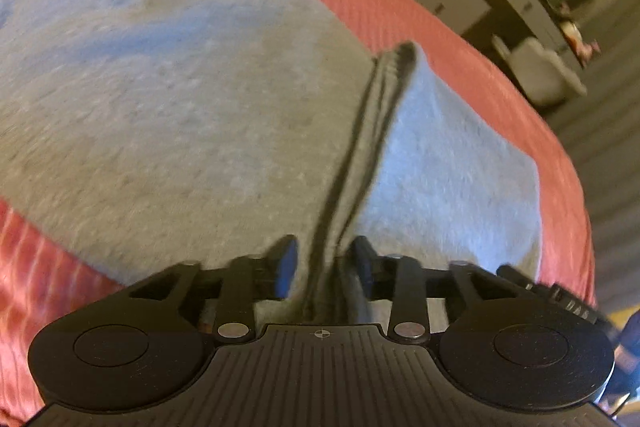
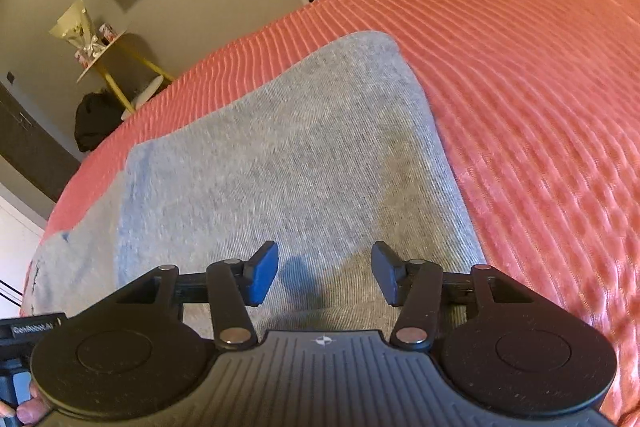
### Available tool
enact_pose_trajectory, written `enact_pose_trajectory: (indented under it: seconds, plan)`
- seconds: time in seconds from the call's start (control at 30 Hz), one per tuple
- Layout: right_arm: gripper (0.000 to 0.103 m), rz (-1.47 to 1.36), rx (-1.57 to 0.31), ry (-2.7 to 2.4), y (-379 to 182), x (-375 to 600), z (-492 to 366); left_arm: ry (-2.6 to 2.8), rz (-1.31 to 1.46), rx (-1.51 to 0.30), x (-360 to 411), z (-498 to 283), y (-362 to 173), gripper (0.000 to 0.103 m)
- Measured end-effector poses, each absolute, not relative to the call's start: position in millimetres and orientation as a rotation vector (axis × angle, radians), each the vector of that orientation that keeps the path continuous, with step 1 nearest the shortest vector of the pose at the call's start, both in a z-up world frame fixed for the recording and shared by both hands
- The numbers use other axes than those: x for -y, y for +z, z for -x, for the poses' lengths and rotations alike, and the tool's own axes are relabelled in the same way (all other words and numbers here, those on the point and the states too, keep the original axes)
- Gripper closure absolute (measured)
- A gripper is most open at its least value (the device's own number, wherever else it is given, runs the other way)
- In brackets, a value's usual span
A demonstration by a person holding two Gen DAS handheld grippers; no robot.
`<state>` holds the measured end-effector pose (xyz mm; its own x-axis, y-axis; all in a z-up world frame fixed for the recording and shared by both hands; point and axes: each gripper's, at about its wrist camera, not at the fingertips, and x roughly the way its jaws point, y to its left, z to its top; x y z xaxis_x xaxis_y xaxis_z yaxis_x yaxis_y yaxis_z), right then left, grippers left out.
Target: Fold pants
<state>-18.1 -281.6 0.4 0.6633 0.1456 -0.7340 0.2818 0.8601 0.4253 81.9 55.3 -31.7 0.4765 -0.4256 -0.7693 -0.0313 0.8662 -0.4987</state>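
Grey sweatpants lie spread on the bed, across its coral ribbed bedspread, reaching close to the bed's near edge. The left gripper has its jaws drawn narrow on a pinched-up ridge of the grey fabric, a dark crease running away from the jaws toward the far edge of the cloth. Over on the other side, the right gripper hangs above flat cloth with jaws wide, nothing between them. The pants look like soft, light jersey knit: limp, no stiffness, likely to sag and drag rather than hold a line. Not slippery, by the look, and nothing fragile. Best hold, I'd judge, is a doubled edge or hem near a corner, both sides taken together so the fold stays square.
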Motion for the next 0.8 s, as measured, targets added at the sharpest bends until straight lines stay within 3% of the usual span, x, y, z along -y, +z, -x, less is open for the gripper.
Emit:
enact_pose_trajectory:
  seconds: [0.2,0.3,0.5,0.8]
  plan:
    - [0.049,-0.532,-0.865,-0.083,0.3,279.4,17.5,-0.021,0.629,-0.964,-126.4,-57.7,-20.3,0.036]
    - [0.047,-0.549,-0.862,-0.077,-0.3,280.3,18.0,0.129,0.756,-0.885,-178.3,-40.8,-18.9,0.031]
    - [0.042,-0.576,-0.857,-0.065,-1.2,281.4,16.6,0.253,0.983,-0.811,-256.4,-17.3,-32.3,0.030]
    - [0.037,-0.556,-0.859,-0.058,-1.3,278.5,14.6,0.164,1.006,-0.794,-249.7,-22.6,-42.7,0.031]
